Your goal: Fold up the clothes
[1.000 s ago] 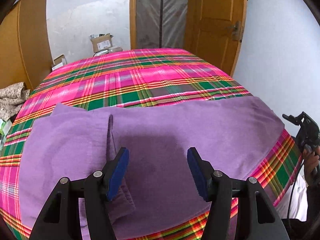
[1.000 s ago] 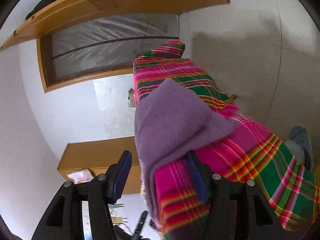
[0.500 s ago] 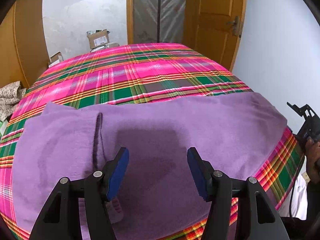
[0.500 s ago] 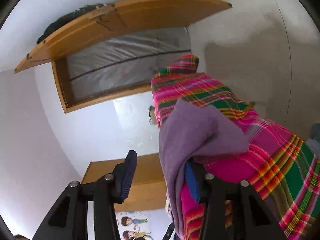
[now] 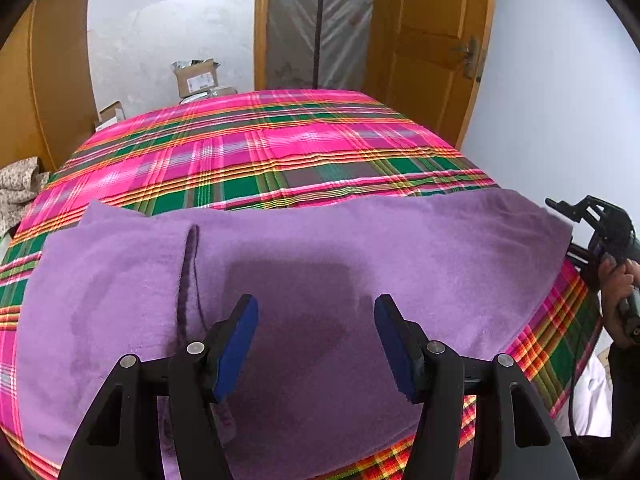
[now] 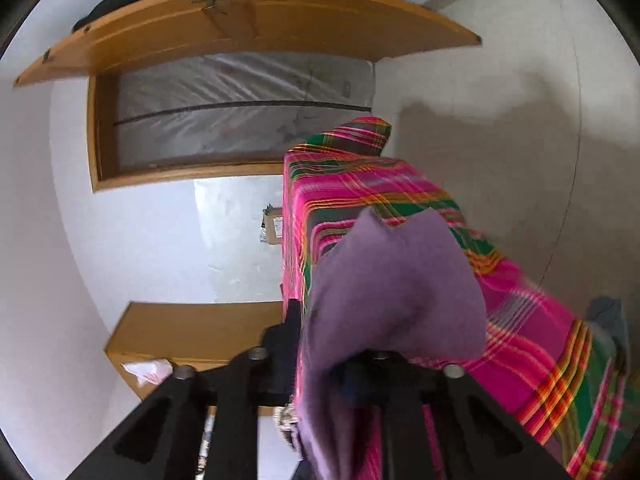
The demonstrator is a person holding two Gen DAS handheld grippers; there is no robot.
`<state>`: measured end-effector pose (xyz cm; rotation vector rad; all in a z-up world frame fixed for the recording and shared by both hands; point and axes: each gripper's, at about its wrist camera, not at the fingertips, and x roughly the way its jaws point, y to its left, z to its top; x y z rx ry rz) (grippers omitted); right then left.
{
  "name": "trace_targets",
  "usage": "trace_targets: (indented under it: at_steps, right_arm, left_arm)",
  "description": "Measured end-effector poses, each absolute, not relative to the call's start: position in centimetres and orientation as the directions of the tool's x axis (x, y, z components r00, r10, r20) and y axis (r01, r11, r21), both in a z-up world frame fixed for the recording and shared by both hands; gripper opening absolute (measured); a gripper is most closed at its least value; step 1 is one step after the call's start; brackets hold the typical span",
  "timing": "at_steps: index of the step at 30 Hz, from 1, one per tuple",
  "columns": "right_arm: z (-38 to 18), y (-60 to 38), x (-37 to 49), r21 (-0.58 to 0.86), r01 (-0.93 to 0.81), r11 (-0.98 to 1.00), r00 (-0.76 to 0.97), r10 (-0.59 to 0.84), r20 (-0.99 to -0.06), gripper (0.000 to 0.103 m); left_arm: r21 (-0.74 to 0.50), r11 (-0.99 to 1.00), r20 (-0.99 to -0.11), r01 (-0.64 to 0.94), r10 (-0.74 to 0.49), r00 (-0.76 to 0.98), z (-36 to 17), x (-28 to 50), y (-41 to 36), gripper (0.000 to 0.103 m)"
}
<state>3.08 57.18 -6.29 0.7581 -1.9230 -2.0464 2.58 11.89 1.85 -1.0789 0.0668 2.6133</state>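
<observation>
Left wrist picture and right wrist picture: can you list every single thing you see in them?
purple garment: one, purple, spread across the near bed.
plaid sheet: one, pink, green and orange, covers the bed.
door: one, orange wood, behind the bed.
plastic sheet: one, clear, in the doorway.
cardboard boxes: a few, brown, on the floor by the wall.
floral cloth: one, pale, left of the bed.
left gripper: black, blue fingers open above the garment.
right gripper: black, just closed on the garment's edge.
</observation>
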Motion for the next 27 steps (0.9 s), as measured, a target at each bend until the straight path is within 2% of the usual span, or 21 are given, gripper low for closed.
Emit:
trace_targets:
  at_steps: [7, 16, 27]
  right_arm:
    - [-0.6, 55.7, 2.5, 0.935, -0.092, -0.342, -0.834, -0.486, -0.26, 0.011]
    - [6.9, 49.4, 0.7, 0.834, 0.076, -0.546, -0.782, -0.552, -0.29, 0.011]
    - [9.6, 39.0, -0.7, 0.686, 0.207, -0.698, -0.681, -0.606, -0.411, 0.011]
  left_arm:
    - [-0.096, -0.952, -0.674, -0.291, 0.278, -0.685, 2.2, 3.0, 10.9, 0.063]
    - [-0.126, -0.953, -0.638, -0.274, 0.289, -0.714, 3.0, 3.8, 8.9, 0.063]
    - [-0.154, -0.964, -0.608, -0.217, 0.265, -0.748, 3.4, 4.2, 5.8, 0.063]
